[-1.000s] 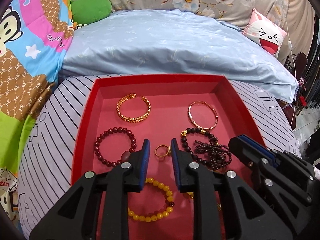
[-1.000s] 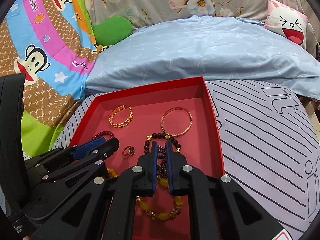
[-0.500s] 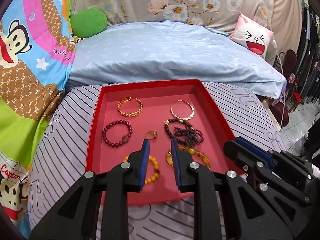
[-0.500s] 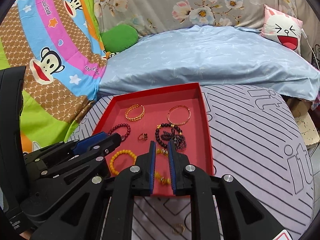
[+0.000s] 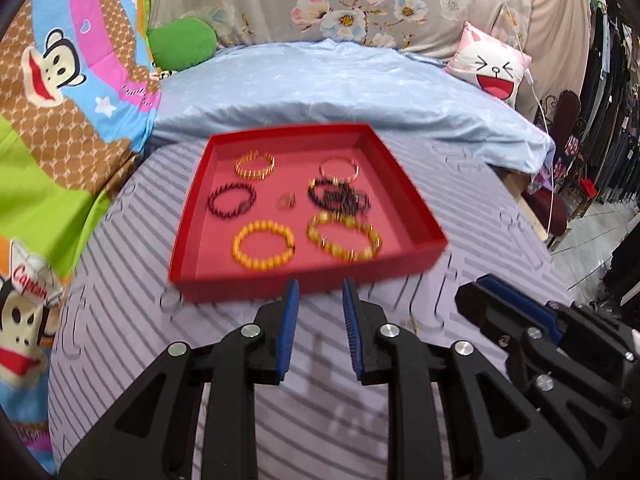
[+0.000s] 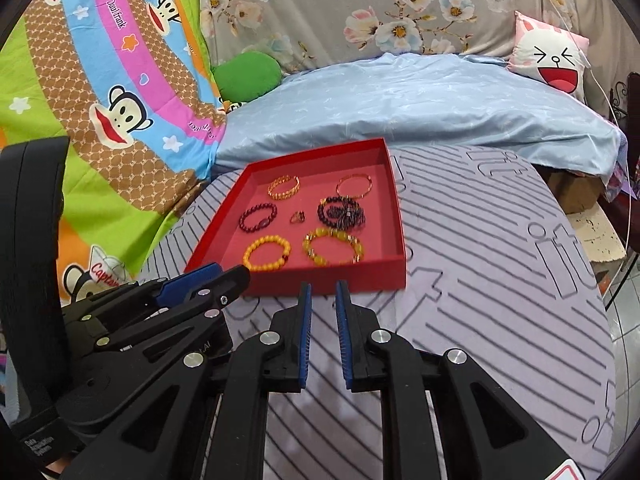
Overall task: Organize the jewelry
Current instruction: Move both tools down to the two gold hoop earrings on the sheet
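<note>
Taking the red tray point(image 6: 362, 278) as the landmark and reading from its left side across, the left gripper point(image 5: 318, 286) hangs just short of the tray's near wall, its blue-padded jaws parted by a moderate gap with nothing between them. Inside the tray, the left column holds a gold chain cuff point(image 6: 284, 187) at the far end, a dark red bead bracelet point(image 6: 258, 218) in the middle and an orange bead bracelet point(image 6: 267, 255) nearest the front wall. A small ring point(image 6: 298, 217) sits alone at the centre. The right column runs from a thin gold bangle point(image 6: 354, 186) at the back, through a heap of dark garnet beads point(image 6: 341, 213), to a chunky amber bracelet point(image 6: 333, 247) at the front. The right gripper point(image 6: 321, 290) hovers before the tray's near-right stretch, its jaws narrowly parted and empty. Judging by this neat layout, the sorting looks close to finished — yet risks remain. The tray rests on a soft striped cover point(image 6: 500, 280), so a careless nudge against its wall could tip it and slide the pieces together. The garnet heap touches the bangle's edge — reaching in there could snag both.
</note>
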Demonstrator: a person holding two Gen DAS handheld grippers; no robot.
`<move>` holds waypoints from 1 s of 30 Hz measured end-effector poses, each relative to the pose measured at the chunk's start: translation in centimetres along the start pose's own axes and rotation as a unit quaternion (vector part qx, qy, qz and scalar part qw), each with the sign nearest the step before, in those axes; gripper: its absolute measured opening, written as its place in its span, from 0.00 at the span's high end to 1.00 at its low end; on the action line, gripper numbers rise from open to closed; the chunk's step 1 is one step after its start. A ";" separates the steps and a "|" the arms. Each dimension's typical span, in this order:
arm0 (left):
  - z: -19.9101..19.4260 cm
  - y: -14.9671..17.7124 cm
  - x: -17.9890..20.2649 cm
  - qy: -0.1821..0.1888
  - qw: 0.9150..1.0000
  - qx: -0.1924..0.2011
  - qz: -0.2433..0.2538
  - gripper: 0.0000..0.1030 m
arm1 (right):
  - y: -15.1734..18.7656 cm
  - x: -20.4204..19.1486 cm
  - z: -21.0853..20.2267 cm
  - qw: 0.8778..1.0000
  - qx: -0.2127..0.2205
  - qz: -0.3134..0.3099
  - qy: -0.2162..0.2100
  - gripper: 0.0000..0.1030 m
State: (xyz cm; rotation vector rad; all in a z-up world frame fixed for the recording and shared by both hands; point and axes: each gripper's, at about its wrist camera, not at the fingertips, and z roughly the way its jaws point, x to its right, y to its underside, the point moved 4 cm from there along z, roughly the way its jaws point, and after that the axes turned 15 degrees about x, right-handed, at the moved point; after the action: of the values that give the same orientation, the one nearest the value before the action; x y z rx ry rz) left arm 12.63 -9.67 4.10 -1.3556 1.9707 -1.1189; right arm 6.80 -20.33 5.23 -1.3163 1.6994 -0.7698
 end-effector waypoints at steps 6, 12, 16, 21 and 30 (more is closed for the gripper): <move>-1.2 3.9 -0.3 -0.014 1.000 -0.021 0.000 0.76 | 3.3 -0.4 -1.4 1.000 -0.020 -0.008 0.000 0.81; -1.4 6.7 -2.4 -0.055 0.998 -0.036 -0.001 0.69 | 5.5 -0.2 -1.1 0.999 -0.038 -0.020 0.013 0.81; -1.4 7.9 -4.6 -0.077 0.996 -0.043 -0.023 0.69 | 6.6 0.7 -0.2 0.998 -0.052 -0.021 0.026 0.81; -1.5 8.6 -6.8 -0.092 0.994 -0.044 -0.039 0.67 | 6.9 1.4 1.7 0.997 -0.061 -0.030 0.040 0.75; -1.3 9.5 -8.1 -0.093 0.994 -0.044 -0.038 0.52 | 6.5 1.1 5.0 0.995 -0.070 -0.044 0.050 0.75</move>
State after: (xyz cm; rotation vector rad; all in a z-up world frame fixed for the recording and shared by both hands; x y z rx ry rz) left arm 9.82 -0.11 -3.58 -1.5340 1.8672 -0.9108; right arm 8.18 -19.60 -2.93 -1.4786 1.8124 -0.7892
